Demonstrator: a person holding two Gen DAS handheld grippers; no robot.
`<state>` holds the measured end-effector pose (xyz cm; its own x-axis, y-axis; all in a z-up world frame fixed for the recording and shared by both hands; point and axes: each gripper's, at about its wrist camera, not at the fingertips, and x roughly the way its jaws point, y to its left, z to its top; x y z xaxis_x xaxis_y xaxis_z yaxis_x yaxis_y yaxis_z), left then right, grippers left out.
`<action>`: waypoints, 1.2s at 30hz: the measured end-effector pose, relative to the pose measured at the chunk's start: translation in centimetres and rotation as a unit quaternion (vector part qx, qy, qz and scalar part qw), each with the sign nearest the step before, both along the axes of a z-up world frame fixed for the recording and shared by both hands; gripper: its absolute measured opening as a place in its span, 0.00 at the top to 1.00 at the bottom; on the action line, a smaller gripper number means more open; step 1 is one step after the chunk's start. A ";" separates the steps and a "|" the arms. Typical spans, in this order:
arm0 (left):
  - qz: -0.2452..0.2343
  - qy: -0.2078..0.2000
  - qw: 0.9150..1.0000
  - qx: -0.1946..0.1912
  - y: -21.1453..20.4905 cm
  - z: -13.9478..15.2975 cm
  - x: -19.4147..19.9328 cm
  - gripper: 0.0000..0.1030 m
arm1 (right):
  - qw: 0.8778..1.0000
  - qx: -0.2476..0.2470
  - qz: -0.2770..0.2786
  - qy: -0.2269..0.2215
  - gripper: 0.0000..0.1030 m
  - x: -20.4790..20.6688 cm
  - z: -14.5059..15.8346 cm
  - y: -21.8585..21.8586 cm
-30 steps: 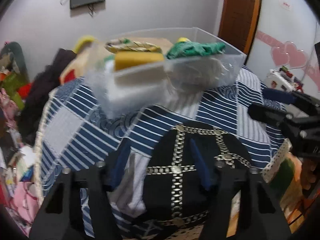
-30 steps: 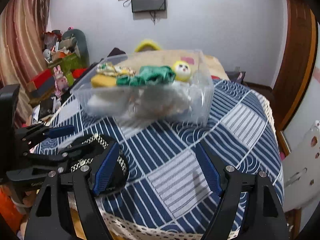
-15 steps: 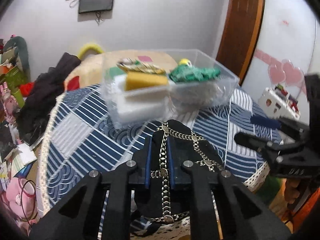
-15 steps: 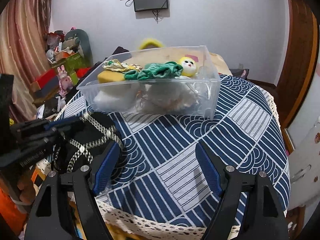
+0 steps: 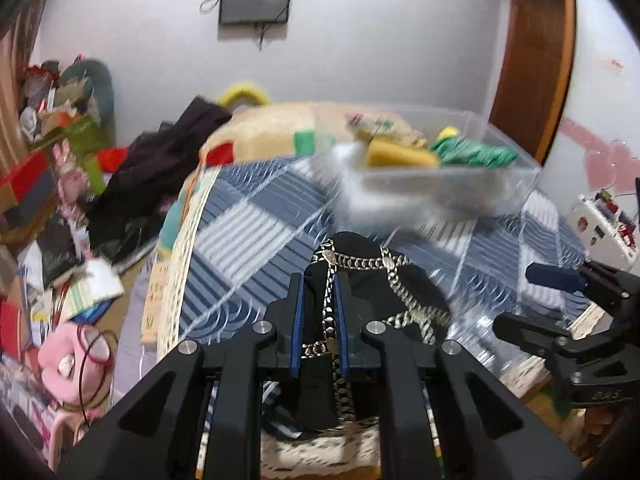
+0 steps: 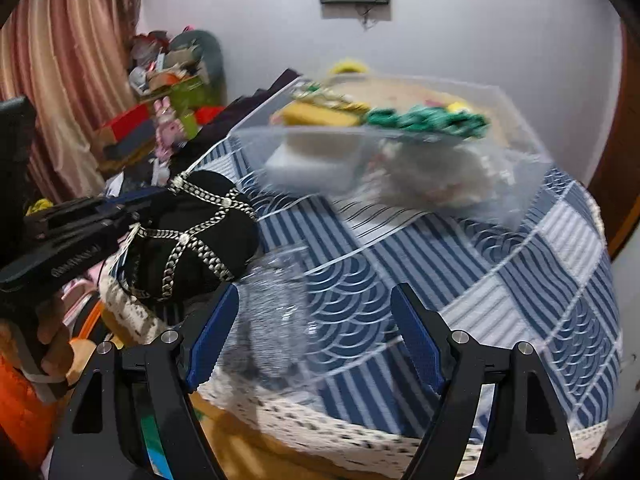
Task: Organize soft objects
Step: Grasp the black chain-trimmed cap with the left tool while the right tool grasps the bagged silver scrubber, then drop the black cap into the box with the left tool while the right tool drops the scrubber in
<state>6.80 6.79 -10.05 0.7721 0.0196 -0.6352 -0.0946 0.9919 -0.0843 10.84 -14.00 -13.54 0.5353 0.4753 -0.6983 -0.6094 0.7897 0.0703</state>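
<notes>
A black soft cap with silver chain trim (image 5: 380, 284) is pinched between the blue pads of my left gripper (image 5: 318, 292), which is shut on it and holds it above the table's near edge; it also shows in the right wrist view (image 6: 200, 236). A clear plastic bin (image 5: 440, 184) holding a yellow sponge (image 5: 400, 158), a green cloth (image 5: 476, 154) and white soft items stands beyond it on the blue striped tablecloth (image 6: 500, 280). My right gripper (image 6: 316, 332) is open and empty over the table's front edge, right of the cap.
A small clear plastic piece (image 6: 276, 280) lies on the cloth in front of my right gripper. Clutter, a pink plush (image 5: 68, 360) and dark clothes (image 5: 160, 172) fill the floor and bed at left. A wooden door (image 5: 532, 52) stands at right.
My left gripper closed on the cap a second ago and has since lifted it and swung left. The right gripper stayed open and moved slightly closer to the table.
</notes>
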 end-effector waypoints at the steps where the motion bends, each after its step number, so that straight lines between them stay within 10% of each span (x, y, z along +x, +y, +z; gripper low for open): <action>1: 0.003 0.008 1.000 0.000 0.2 -0.5 -0.1 0.87 | 1.000 -0.001 0.004 0.006 0.26 0.0 -0.2 0.4; 4: 0.005 0.034 0.999 0.000 0.6 -2.0 -0.1 0.84 | 1.000 -0.004 0.013 0.028 0.26 0.4 -1.3 1.1; 9: -0.004 0.051 0.999 -0.001 0.2 -3.0 -0.3 0.41 | 0.999 -0.012 0.026 0.041 0.26 0.7 -2.6 1.8; 11: -0.002 0.043 0.999 -0.001 0.0 -2.8 -0.5 0.32 | 0.999 -0.016 0.030 0.030 0.42 0.5 -2.4 1.9; 14: -0.009 0.036 0.999 -0.011 -0.1 -2.3 -0.8 0.28 | 0.999 -0.007 0.042 0.032 0.68 0.3 -2.2 1.8; 23: -0.034 0.058 0.997 -0.030 -1.6 -3.3 0.1 0.25 | 1.000 -0.001 -0.017 -0.003 0.80 0.8 -0.8 -0.7; 30: -0.069 0.063 0.995 -0.021 -3.9 -4.1 0.8 0.81 | 0.997 0.017 -0.067 -0.020 0.81 1.2 0.7 -3.8; 36: -0.079 0.024 0.996 -0.013 -4.6 -1.5 0.0 0.90 | 0.995 0.033 -0.087 -0.041 0.81 1.3 2.5 -5.4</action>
<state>6.84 2.19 -11.56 0.7325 -0.1164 -0.6707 0.0585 0.9924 -0.1084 12.10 -19.41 -11.03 0.6675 0.4135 -0.6192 -0.4693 0.8793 0.0813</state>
